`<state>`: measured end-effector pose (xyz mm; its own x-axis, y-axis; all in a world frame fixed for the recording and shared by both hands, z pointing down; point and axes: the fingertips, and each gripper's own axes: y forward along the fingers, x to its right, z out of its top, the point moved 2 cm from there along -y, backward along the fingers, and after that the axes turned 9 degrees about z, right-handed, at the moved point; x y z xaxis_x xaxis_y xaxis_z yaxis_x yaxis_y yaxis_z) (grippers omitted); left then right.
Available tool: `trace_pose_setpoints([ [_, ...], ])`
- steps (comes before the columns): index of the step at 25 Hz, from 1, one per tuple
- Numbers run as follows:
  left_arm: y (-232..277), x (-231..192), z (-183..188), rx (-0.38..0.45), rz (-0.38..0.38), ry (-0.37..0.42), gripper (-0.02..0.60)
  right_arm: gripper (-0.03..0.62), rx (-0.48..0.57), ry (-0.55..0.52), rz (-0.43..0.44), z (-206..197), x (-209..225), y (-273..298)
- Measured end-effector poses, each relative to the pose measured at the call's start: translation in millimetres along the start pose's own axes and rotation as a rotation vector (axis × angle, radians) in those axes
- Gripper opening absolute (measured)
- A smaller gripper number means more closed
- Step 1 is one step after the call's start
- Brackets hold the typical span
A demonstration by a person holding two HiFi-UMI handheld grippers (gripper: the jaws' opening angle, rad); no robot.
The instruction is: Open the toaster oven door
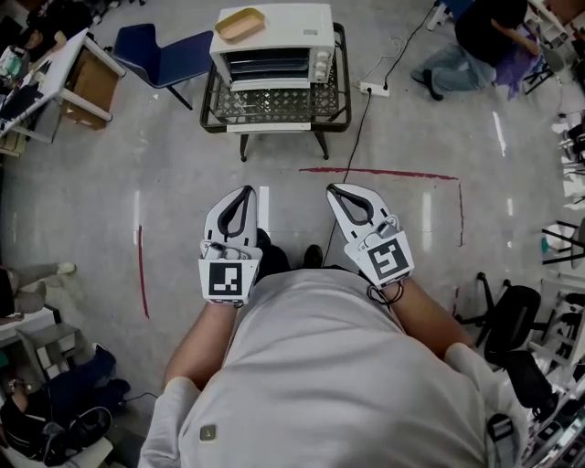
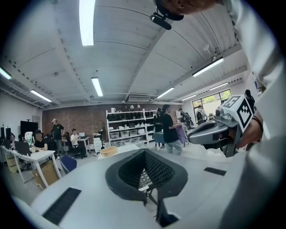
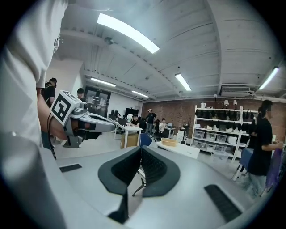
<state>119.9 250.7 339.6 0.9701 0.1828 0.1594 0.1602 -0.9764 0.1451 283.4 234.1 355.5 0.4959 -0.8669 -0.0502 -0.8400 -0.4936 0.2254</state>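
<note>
Left hand-held gripper [image 1: 245, 192] pressed together, empty, over floor [image 1: 183, 183]; toaster oven [image 1: 274, 46], door closed, far centre on low worktop [image 1: 274, 126], well apart from both; right hand-held gripper [image 1: 335, 190] pressed together, empty.

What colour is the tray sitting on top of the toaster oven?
Tan tray on the white toaster oven; clearest in head view.

Bare floor [image 1: 183, 174] lies open before the oven [image 1: 274, 46]; a blue chair [image 1: 164, 55] stands near the tabletop's [image 1: 274, 105] left edge, and a cable [image 1: 356, 137] trails past its right.
</note>
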Motion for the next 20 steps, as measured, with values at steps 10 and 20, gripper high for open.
trace_pose_setpoints([
  [10,-16.5,23.5,8.2,-0.007,-0.023,-0.01,0.017,0.02,0.041,0.007,0.035,5.6,-9.2,-22.6],
  [20,-24.4,25.0,12.4,-0.005,-0.006,-0.006,0.017,0.02,0.038,-0.002,0.053,9.8,-10.9,-32.9],
])
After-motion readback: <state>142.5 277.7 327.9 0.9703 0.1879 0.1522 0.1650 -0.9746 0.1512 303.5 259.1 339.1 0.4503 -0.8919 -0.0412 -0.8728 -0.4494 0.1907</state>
